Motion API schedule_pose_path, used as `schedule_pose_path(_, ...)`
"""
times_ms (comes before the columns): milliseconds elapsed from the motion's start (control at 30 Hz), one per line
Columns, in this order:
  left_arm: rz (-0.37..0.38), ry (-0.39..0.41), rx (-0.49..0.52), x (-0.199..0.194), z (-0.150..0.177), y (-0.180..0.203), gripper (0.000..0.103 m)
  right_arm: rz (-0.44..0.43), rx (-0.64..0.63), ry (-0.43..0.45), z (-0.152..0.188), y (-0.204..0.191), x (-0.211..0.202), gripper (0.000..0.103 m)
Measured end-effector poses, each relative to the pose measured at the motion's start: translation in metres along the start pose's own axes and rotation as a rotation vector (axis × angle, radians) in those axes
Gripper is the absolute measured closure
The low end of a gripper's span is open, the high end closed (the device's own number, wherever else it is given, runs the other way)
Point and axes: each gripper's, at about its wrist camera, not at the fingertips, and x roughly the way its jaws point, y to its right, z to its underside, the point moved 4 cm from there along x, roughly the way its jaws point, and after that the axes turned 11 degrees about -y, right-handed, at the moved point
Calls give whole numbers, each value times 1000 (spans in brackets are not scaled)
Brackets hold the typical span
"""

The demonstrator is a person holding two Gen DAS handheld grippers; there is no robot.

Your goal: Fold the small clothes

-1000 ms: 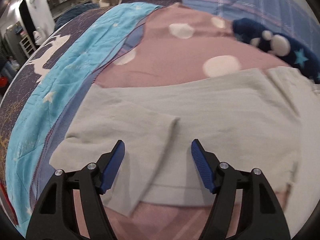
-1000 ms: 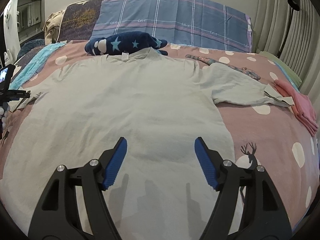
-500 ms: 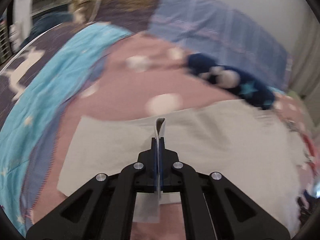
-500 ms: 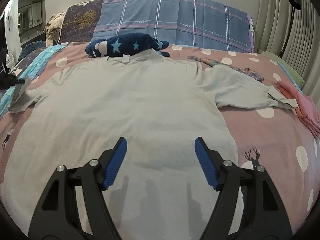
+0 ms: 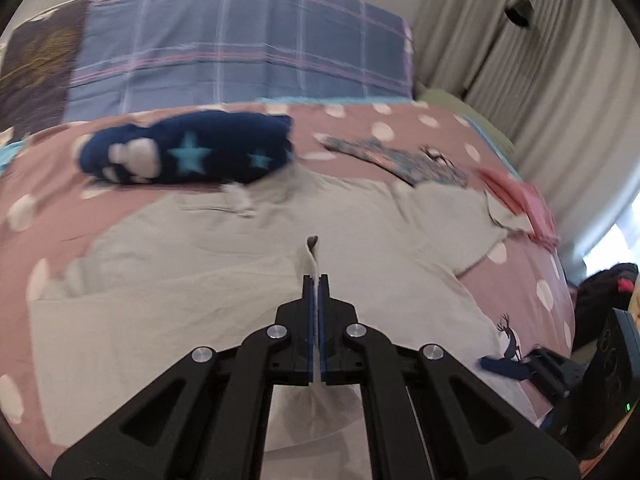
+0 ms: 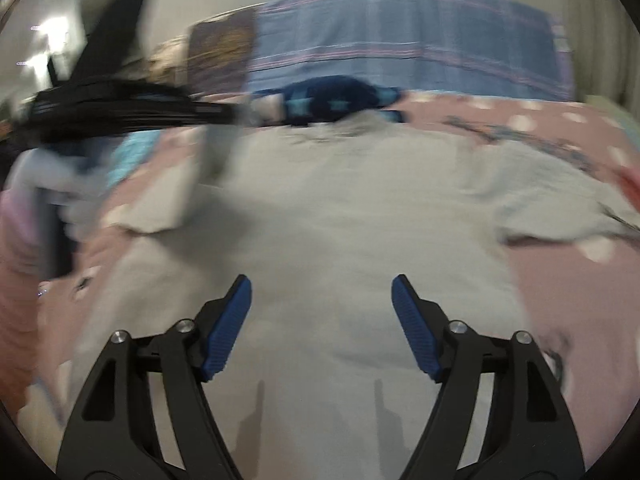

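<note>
A pale grey T-shirt [image 5: 180, 320] lies spread flat on the pink dotted bedspread [image 5: 532, 280]. My left gripper [image 5: 316, 280] is shut on the shirt's left sleeve [image 5: 311, 254], and a fold of it sticks up past the closed pads. In the right wrist view the left gripper [image 6: 224, 114] shows as a blur, with the sleeve [image 6: 216, 152] lifted off the bed and hanging from it over the shirt's left shoulder. My right gripper [image 6: 322, 312] hovers over the shirt's lower body [image 6: 340, 208]. Its jaws are opening and nothing is between them.
A navy star-patterned plush [image 5: 184, 152] lies by the shirt's collar, with a plaid pillow [image 5: 240, 48] behind it. A patterned garment [image 5: 400, 156] and folded pink clothes [image 5: 520, 204] lie by the right sleeve. Curtains [image 5: 540, 60] hang at the right.
The left gripper shut on the sleeve, lifted it and swung it to the right towards the shirt's body. The right gripper tipped slightly and its jaws spread a little wider.
</note>
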Motion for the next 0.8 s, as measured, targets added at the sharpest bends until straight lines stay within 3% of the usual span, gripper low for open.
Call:
schedule_pose_path(133, 15, -29, -1, 15, 0, 9, 102, -140, -3, -47, -27, -12, 34, 18)
schedule_pose_path(300, 14, -38, -21, 16, -3, 4, 102, -247, 72, -110, -60, -16, 74, 19)
schedule_pose_path(367, 11, -32, -29, 13, -6, 3, 102, -293, 95, -113, -70, -16, 80, 51)
schedule_pose_path(400, 8, -28, -29, 12, -9, 4, 102, -332, 91, -121, -74, -16, 80, 91)
schedule_pose_path(433, 8, -24, -30, 11, -12, 5, 102, -379, 95, -139, -78, -16, 81, 96)
schedule_pose_path(467, 12, -20, -31, 11, -16, 7, 102, -366, 115, -137, -80, -13, 80, 96)
schedule_pose_path(533, 38, -4, -22, 10, -26, 16, 102, -275, 144, -88, -83, 1, 70, 96)
schedule_pose_path(667, 72, 5, 15, 15, -45, 43, 102, -252, 197, -48, -81, 32, 49, 96)
schedule_pose_path(800, 96, -1, 65, 39, -64, 80, 102, -172, 239, -11, -77, 65, 31, 96)
